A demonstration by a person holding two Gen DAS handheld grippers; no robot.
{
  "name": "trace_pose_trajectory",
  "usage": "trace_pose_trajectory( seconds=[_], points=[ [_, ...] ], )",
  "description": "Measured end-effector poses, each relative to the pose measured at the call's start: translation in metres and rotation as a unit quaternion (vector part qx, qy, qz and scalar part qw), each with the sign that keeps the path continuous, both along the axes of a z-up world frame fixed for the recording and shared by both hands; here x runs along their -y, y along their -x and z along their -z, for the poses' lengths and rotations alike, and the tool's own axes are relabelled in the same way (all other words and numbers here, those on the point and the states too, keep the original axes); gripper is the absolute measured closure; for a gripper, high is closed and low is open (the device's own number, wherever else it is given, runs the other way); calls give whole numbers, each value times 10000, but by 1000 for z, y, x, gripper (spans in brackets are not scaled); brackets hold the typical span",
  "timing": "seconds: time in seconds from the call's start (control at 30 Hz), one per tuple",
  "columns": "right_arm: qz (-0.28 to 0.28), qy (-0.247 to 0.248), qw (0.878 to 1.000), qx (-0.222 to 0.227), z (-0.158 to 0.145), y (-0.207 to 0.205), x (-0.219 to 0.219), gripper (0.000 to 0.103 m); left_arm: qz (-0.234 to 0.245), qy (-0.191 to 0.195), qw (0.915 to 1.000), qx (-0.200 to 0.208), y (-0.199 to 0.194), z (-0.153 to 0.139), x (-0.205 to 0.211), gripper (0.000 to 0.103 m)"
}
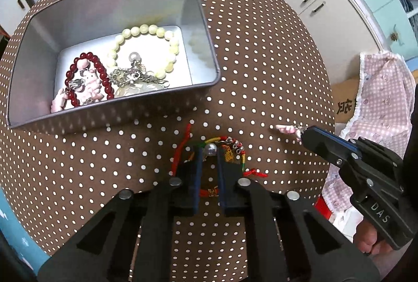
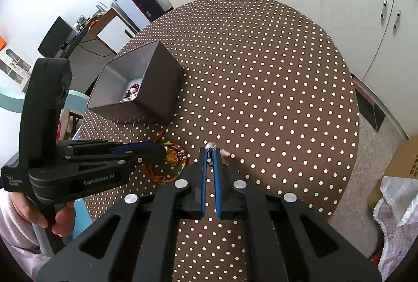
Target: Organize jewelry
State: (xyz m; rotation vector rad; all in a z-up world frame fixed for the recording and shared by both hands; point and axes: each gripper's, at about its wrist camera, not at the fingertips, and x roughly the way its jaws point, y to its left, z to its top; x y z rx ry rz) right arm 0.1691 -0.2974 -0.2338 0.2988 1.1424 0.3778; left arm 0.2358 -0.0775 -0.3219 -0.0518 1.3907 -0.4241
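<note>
Left wrist view. A grey tin box is seen standing on the dotted desk, and is taken as the landmark. Inside the box a pale bead bracelet, a dark red bead bracelet, pink charms and a silver chain piece are already collected. Just in front of the box's near wall a cord bracelet of red, green and yellow threads lies on the desk. The left tongs are set astride it, spread a little, with a silver bead between the tips; no firm pinch can be confirmed. This placement is judged to be preparation for lifting the bracelet into the box. To the right of the box, nearer the desk edge, the right tongs are seen pressed on a small pink charm, which is held low over the desk.

Right wrist view. The right tongs are seen nearly closed, pinching a small metal fitting of the charm, whose pink body projects beside the tips. The box stands beyond and to the left, open side up, so that items can be dropped in from above. The left tongs are seen over the cord bracelet, close in front of the box.
</note>
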Motion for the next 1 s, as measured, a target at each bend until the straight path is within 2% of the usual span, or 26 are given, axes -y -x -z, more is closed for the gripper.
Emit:
trace_pose_trajectory(
  seconds=[0.1,0.33,0.53,0.6,0.67,0.9,0.97,1.0],
  points=[
    [3,-13,10000,-4,0,1,1,99,40,51,10000,52,3,-4,11,93],
    [10,-65,10000,-69,2,0,2,99,171,-299,9994,104,-2,4,28,92],
    [50,-76,9999,-70,1,1,5,99,253,-324,9991,109,-2,6,36,92],
    [70,-63,9999,-81,1,1,6,99,330,-438,9985,90,-1,7,40,83],
    [79,-71,9999,-84,1,1,6,99,369,-477,9982,38,2,9,46,81],
    [99,-85,9999,-111,2,2,8,99,345,-423,9985,68,3,13,57,82],
    [103,-80,9999,-113,2,2,8,99,347,-455,9983,97,3,15,62,88],
    [101,-92,9998,-112,2,2,8,99,347,-437,9984,109,2,15,62,88]
  ],
)
